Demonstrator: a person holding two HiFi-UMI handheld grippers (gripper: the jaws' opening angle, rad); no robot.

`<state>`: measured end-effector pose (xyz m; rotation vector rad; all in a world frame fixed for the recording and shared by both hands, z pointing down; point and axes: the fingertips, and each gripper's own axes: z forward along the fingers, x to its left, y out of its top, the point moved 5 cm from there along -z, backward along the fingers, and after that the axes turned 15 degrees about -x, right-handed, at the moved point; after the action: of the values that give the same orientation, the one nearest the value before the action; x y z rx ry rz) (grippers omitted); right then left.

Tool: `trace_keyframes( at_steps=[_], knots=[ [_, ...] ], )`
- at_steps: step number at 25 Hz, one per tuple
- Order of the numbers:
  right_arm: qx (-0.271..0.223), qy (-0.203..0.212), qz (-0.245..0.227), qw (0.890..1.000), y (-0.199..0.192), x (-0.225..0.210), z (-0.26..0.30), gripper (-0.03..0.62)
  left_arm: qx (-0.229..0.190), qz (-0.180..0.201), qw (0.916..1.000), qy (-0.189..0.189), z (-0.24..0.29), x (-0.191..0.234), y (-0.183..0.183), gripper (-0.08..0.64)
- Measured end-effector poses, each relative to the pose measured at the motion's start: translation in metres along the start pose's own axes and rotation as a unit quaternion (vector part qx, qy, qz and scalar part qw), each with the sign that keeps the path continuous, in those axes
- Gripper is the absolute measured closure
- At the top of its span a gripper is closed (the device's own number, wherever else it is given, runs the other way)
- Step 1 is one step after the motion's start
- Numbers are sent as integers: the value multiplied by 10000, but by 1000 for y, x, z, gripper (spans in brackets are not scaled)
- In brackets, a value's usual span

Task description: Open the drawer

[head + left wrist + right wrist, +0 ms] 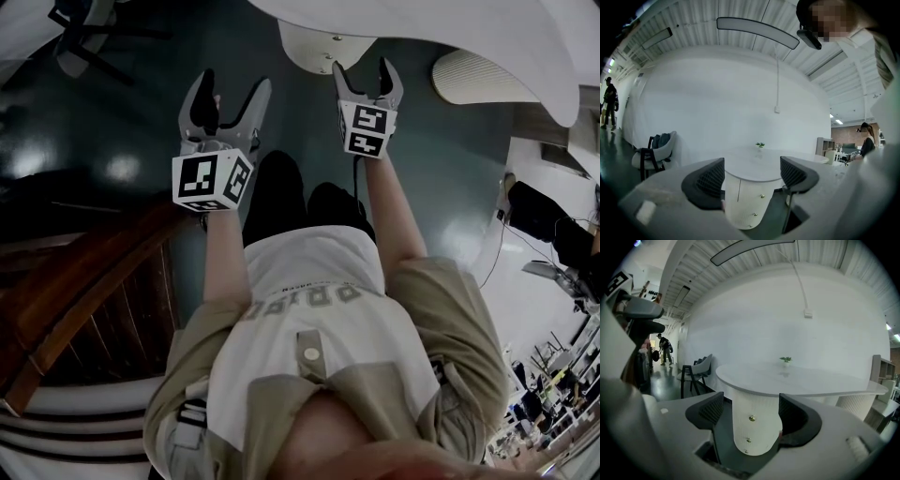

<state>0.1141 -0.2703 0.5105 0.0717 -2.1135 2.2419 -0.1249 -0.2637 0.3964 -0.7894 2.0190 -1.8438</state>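
A white ribbed cabinet (323, 45) with small round drawer knobs (751, 418) stands under the white table top (450, 28); its drawers look shut. My left gripper (230, 84) is held out over the dark floor, open and empty, well short of the cabinet. My right gripper (364, 73) is open and empty too, a little closer to it. In the left gripper view the cabinet (747, 201) shows between the jaws of the left gripper (752, 178). In the right gripper view the cabinet (754, 425) fills the gap of the right gripper (752, 416).
A chair (654, 152) stands left of the table. A second ribbed pedestal (473, 80) stands to the right. Brown wooden furniture (84, 281) lies close at my left. A small plant (785, 360) sits on the table. A person (609, 101) stands far off.
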Motion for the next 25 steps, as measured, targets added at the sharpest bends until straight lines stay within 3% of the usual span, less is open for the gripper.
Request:
trace_keyframes(
  at_steps=[13, 25],
  knots=[
    [453, -255, 93, 9986, -144, 18, 95, 269, -54, -59, 10000, -51, 26, 46, -99, 186],
    [370, -597, 24, 9975, -196, 9, 148, 363, -47, -78, 9999, 81, 20, 75, -155, 184]
  ],
)
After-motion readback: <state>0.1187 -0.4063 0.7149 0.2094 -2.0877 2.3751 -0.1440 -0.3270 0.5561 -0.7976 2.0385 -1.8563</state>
